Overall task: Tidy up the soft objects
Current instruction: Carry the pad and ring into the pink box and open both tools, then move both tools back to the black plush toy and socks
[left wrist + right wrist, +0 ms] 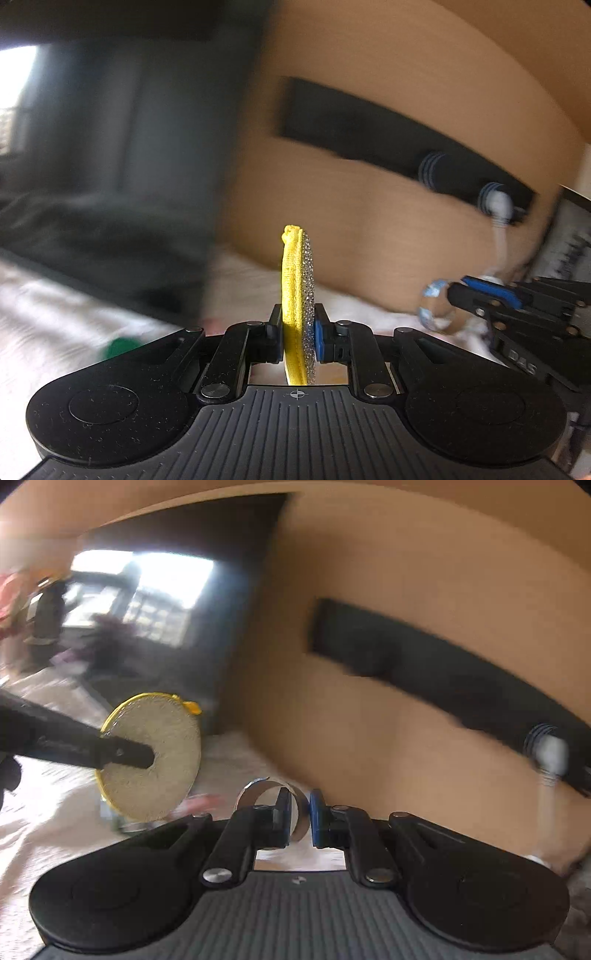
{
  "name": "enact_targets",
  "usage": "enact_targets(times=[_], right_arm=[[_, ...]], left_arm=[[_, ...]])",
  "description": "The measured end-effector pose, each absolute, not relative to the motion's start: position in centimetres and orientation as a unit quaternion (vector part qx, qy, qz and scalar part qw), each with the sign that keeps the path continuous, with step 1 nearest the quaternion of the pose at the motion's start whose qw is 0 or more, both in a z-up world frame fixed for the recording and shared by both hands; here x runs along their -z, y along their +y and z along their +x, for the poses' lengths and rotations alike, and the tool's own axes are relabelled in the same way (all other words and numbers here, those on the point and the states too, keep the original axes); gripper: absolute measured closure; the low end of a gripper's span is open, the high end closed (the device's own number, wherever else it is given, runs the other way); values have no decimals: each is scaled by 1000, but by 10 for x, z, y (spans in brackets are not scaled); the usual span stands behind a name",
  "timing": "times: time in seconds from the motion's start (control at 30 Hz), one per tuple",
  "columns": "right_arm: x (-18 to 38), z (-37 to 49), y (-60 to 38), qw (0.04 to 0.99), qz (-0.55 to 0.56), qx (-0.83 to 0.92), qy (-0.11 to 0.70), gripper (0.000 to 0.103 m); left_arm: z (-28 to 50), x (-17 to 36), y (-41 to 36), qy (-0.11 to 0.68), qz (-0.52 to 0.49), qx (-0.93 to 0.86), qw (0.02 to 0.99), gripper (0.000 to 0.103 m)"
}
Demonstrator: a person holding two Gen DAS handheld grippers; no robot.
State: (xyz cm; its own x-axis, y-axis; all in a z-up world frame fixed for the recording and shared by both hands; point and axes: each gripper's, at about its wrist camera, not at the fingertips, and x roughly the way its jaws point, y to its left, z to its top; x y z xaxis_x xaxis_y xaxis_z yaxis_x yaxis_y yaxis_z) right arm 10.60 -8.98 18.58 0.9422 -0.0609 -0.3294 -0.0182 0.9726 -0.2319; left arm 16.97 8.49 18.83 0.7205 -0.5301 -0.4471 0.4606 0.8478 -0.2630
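Grippers raised above a bed [55,306] with pale bedding, in front of a tan headboard [369,229]. Left gripper [297,328]: jaws clenched on a round yellow-edged scrubbing pad [297,291] with a glittery silver face, held upright on edge; the right wrist view shows its disc face. Right gripper [298,821]: jaws clenched on the rim of a translucent ring [295,812], seen with blue patches in the left wrist view. Background blurred.
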Motion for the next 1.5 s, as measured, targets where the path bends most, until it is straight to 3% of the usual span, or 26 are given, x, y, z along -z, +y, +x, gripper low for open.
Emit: enact_targets(times=[0.17, 0.43, 0.63, 0.8, 1.2, 1.27, 1.33, 1.4, 1.5], right_arm=[[-186, 89, -156, 981, -71, 81, 164, 93], [-157, 76, -212, 975, -18, 134, 178, 93], [-108, 93, -242, 964, 43, 138, 225, 93], [-61, 121, -245, 952, 63, 117, 275, 93], [-7, 156, -240, 925, 62, 94, 362, 91], [-10, 154, -242, 925, 67, 92, 364, 81], [-18, 148, -243, 929, 65, 100, 351, 36], [-28, 141, -242, 936, 54, 117, 326, 24], [-43, 138, -243, 939, 38, 132, 315, 23]], left_arm=[[176, -191, 3, 283, -64, 355, 889, 85], [195, -147, -93, 360, -53, 425, 829, 85], [235, -117, -110, 422, -49, 419, 803, 85], [252, -103, -121, 422, 17, 387, 820, 84], [250, -116, -101, 403, -8, 399, 823, 84], [242, -121, -93, 389, -16, 400, 829, 84], [232, -127, -79, 371, -27, 396, 840, 84], [223, -132, -63, 357, -31, 384, 851, 84], [208, -138, -38, 339, -25, 356, 871, 84]])
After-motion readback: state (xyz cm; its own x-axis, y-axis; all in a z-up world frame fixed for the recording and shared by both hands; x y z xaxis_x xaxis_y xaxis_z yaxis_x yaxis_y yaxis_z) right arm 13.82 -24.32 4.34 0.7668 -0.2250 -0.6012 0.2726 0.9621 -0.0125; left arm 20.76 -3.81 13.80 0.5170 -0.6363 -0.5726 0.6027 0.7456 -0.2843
